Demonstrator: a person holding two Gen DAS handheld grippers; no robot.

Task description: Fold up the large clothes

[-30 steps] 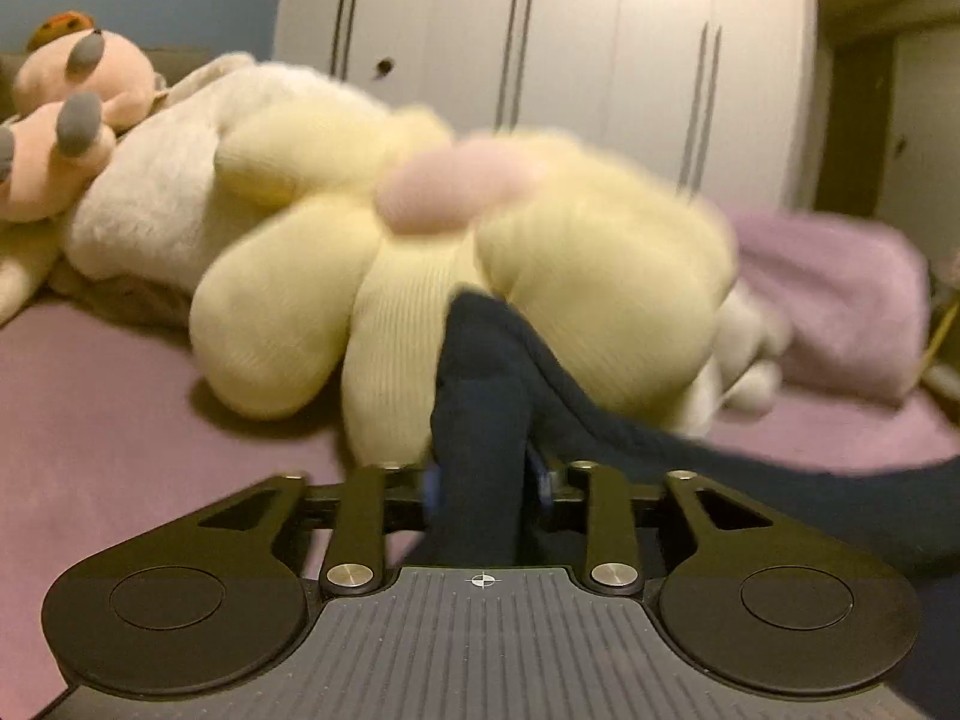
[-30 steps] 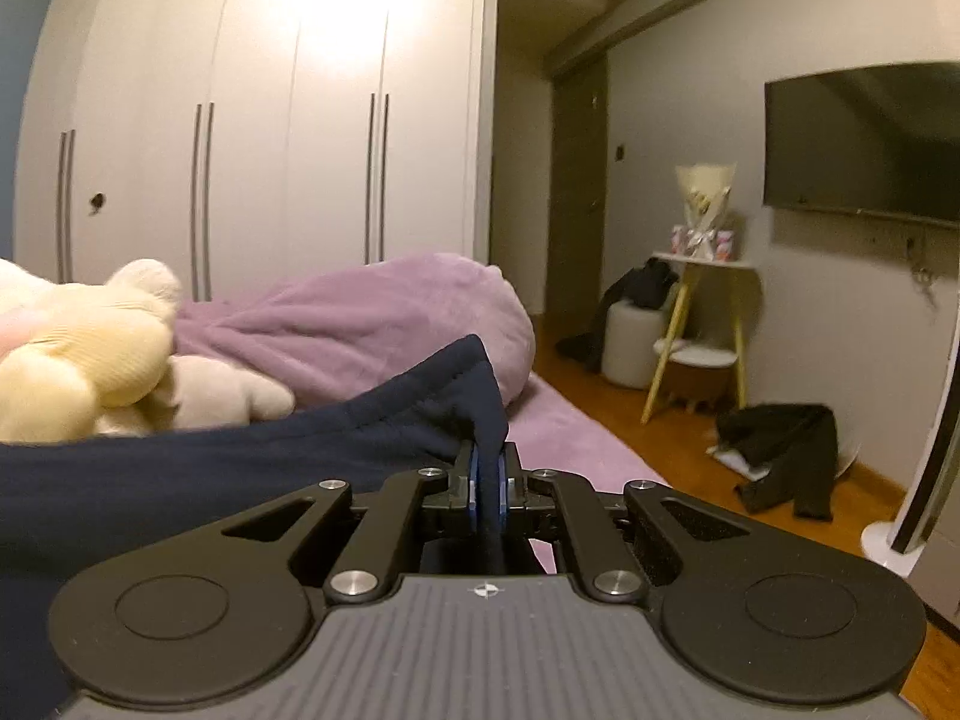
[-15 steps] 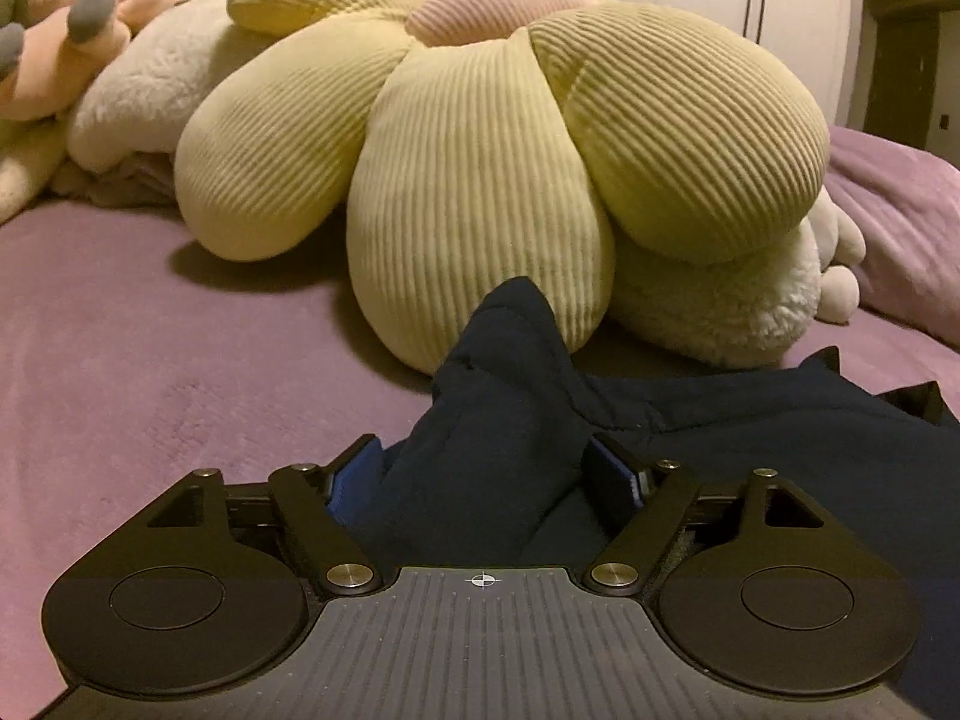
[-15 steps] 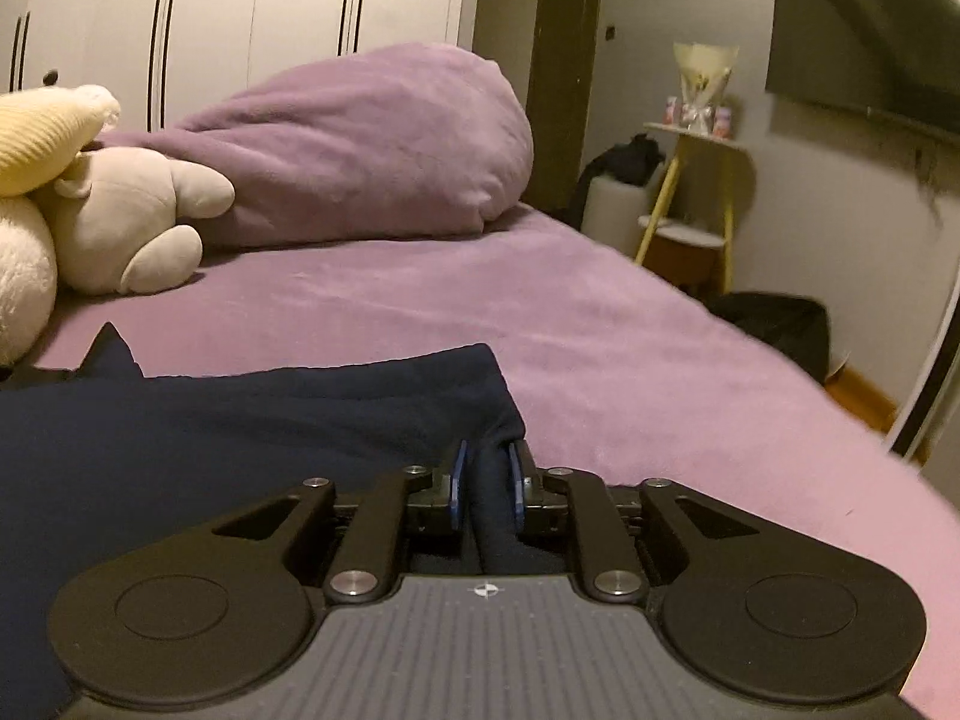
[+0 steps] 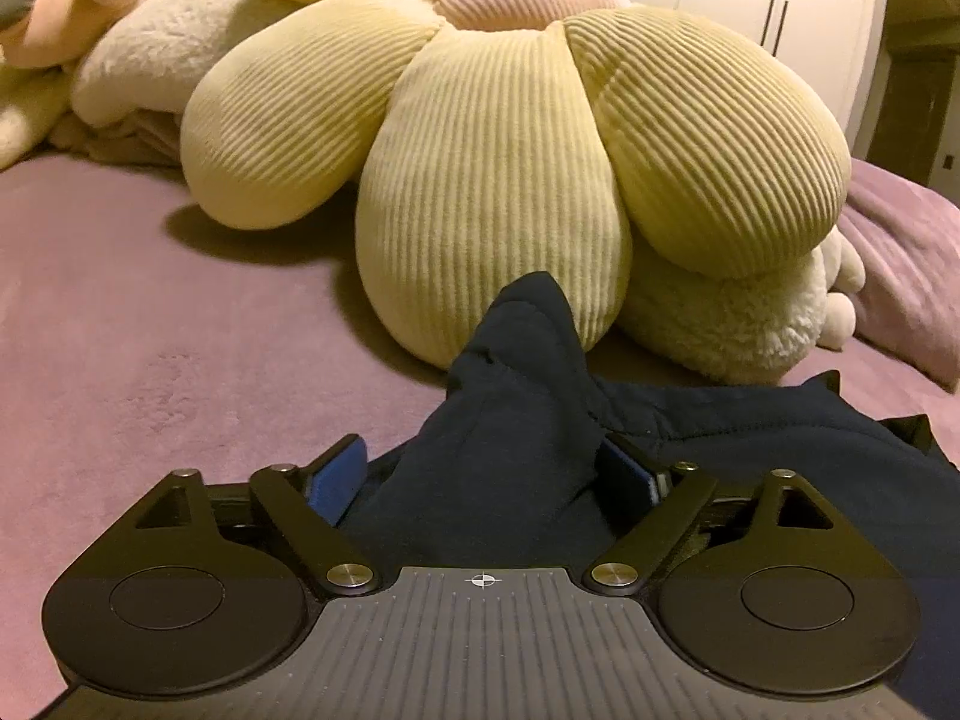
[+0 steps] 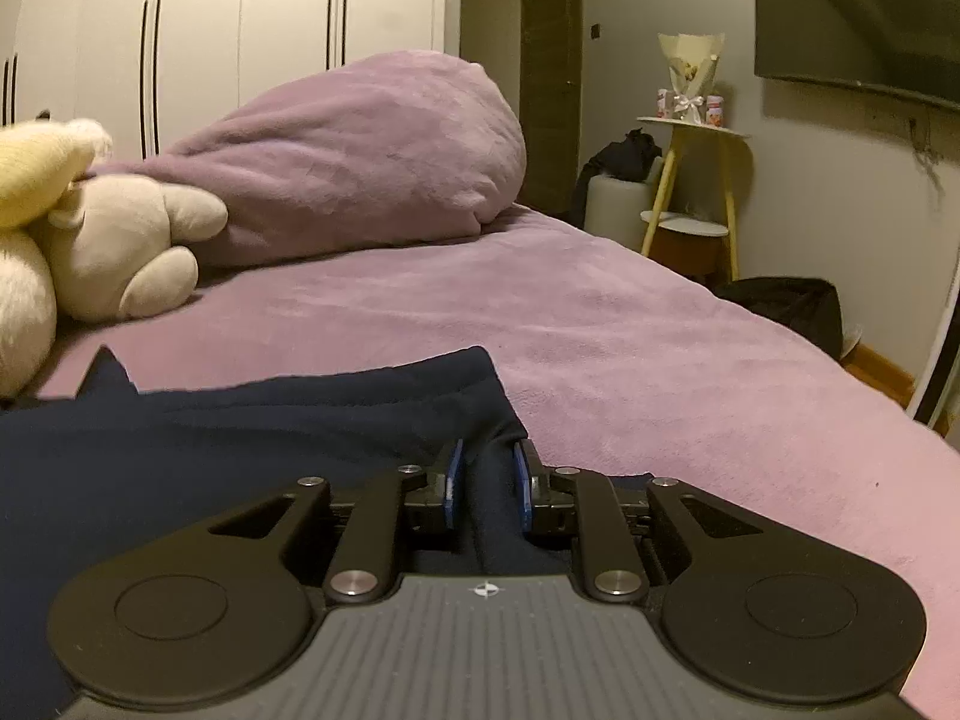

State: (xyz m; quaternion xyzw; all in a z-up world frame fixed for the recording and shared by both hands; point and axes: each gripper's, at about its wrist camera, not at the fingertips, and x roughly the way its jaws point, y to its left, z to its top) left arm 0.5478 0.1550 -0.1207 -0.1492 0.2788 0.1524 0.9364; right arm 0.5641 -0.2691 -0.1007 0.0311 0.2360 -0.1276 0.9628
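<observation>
A dark navy garment [image 5: 528, 420] lies on the purple bed cover [image 5: 150, 330], one corner standing up in a peak against the yellow flower cushion. My left gripper [image 5: 483, 471] is low over the bed, its jaws opening wide. The bunched corner sits loose between its blue pads [image 5: 339, 468]. In the right wrist view the navy garment [image 6: 270, 420] spreads flat to the left. My right gripper [image 6: 487, 480] has its jaws opening a little, and a fold of the garment's edge lies between them, no longer pinched.
A big yellow flower cushion [image 5: 510, 138] and white plush toys [image 5: 750, 324] crowd the bed just beyond the garment. A heaped purple blanket [image 6: 360, 156] lies farther back. The bed's right edge [image 6: 900, 420] drops to a wooden floor with a side table [image 6: 690, 180].
Both grippers came down to the bed with the garment, which now rests on the cover. The left jaws went from pinching the corner to wide apart. The right jaws parted slightly.
</observation>
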